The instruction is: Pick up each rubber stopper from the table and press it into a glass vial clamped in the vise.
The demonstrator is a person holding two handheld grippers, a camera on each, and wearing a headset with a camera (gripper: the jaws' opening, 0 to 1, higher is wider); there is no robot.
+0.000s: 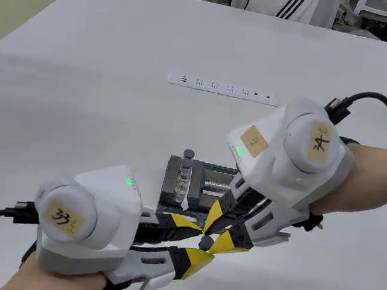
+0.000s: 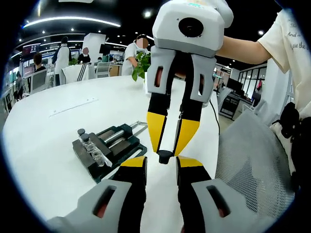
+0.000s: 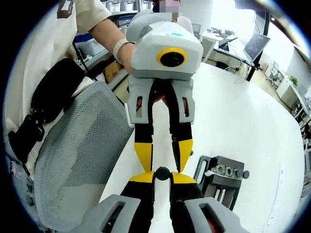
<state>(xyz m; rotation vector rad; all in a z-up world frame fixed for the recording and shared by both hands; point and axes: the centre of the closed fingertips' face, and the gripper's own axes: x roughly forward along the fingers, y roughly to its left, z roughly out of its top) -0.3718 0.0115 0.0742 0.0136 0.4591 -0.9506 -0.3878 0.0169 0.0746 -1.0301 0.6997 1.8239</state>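
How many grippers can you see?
2. The left gripper is open, facing the right gripper, which pinches a dark stopper near the vise.

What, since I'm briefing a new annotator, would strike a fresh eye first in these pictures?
The two grippers meet tip to tip above the white table: the right gripper pinches a dark rubber stopper, and the left gripper, jaws open, faces it. Just beyond them sits a small vise clamping a row of glass vials, at least one already stoppered.
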